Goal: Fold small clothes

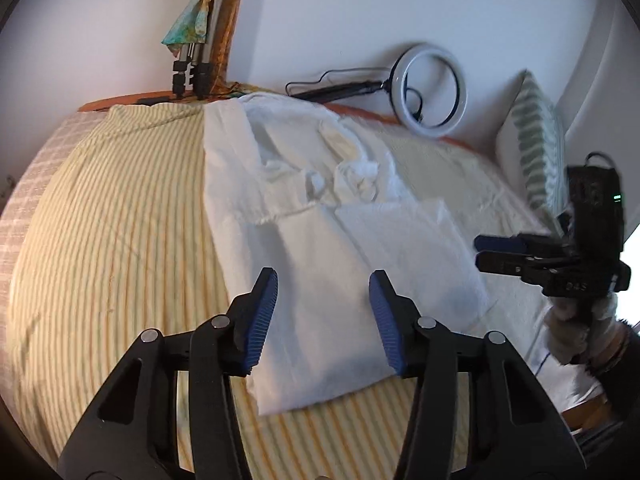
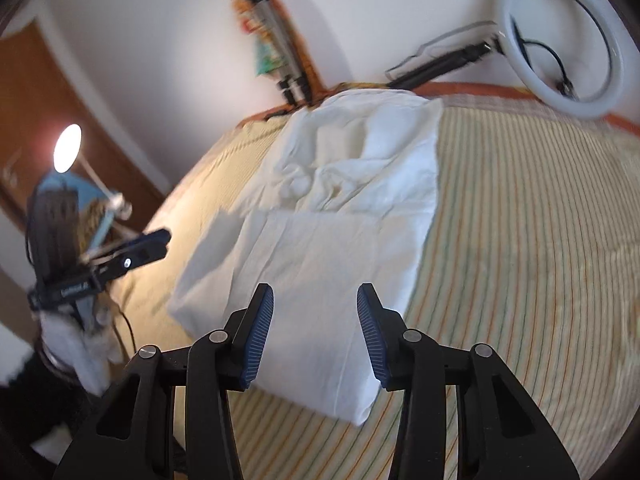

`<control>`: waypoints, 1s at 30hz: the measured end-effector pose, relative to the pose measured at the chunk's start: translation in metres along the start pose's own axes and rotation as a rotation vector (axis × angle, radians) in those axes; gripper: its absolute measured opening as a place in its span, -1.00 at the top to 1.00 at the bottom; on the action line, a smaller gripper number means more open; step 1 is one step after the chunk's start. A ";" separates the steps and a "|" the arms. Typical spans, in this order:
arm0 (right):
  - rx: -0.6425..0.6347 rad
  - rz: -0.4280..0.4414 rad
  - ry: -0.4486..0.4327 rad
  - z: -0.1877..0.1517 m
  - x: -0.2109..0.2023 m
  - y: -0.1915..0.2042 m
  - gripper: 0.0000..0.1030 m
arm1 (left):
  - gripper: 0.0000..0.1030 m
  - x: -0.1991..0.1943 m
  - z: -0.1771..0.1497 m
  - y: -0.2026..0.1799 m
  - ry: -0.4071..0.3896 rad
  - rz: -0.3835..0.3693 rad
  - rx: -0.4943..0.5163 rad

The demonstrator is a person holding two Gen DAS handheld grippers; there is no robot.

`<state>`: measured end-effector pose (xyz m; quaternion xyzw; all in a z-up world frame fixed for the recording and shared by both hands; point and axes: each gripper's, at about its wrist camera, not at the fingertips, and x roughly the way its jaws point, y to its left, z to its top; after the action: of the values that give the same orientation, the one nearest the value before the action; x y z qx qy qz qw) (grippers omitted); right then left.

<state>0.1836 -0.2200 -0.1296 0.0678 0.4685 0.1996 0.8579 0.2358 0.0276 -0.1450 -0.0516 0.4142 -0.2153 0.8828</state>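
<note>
A: Folding step, as I read it: near half of the cloth [image 1: 320,300] is already doubled over; the far half is still rumpled. How would you go on?

B: I'd flatten the rumpled far part first, then take two matching corners and lift evenly so the edges line up.

A: Tool state?

B: Left gripper [image 1: 323,322] released, jaws apart, nothing between them. Right gripper [image 2: 315,334] likewise parted and empty.

A: Cloth position?

B: On the bed [image 1: 100,240], running from its far edge by the wall towards me; its near folded end lies just beyond and below both pairs of fingertips, untouched.
</note>
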 end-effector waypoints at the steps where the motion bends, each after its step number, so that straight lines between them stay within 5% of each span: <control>1: -0.042 -0.051 0.001 -0.003 0.002 0.008 0.18 | 0.04 0.000 -0.002 0.000 0.001 0.028 0.007; 4: -0.065 -0.152 -0.009 -0.011 0.005 0.011 0.17 | 0.04 -0.002 -0.003 0.009 -0.001 0.042 -0.022; 10: 0.130 -0.151 -0.013 -0.013 0.005 -0.029 0.17 | 0.05 0.022 -0.001 0.033 0.071 -0.004 -0.092; 12: 0.142 -0.138 -0.008 -0.011 0.009 -0.035 0.17 | 0.40 0.030 0.001 0.039 0.082 -0.024 -0.122; 17: 0.186 -0.031 0.028 -0.006 0.025 -0.048 0.51 | 0.85 0.045 0.006 0.051 0.105 -0.071 -0.169; 19: 0.258 0.039 0.031 -0.008 0.028 -0.062 0.79 | 0.90 0.045 0.006 0.056 0.104 -0.101 -0.194; 24: 0.398 0.241 -0.011 -0.017 0.019 -0.090 0.87 | 0.95 0.034 0.011 0.065 0.058 -0.187 -0.253; 27: 0.343 0.157 0.025 -0.020 0.025 -0.086 0.88 | 0.95 0.041 0.014 0.062 0.056 -0.034 -0.160; 30: 0.283 0.089 0.049 -0.019 0.028 -0.074 0.88 | 0.95 0.046 0.014 0.059 0.072 -0.002 -0.130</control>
<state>0.2017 -0.2768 -0.1847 0.2037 0.5094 0.1709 0.8184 0.2924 0.0601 -0.1848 -0.1015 0.4588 -0.1908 0.8618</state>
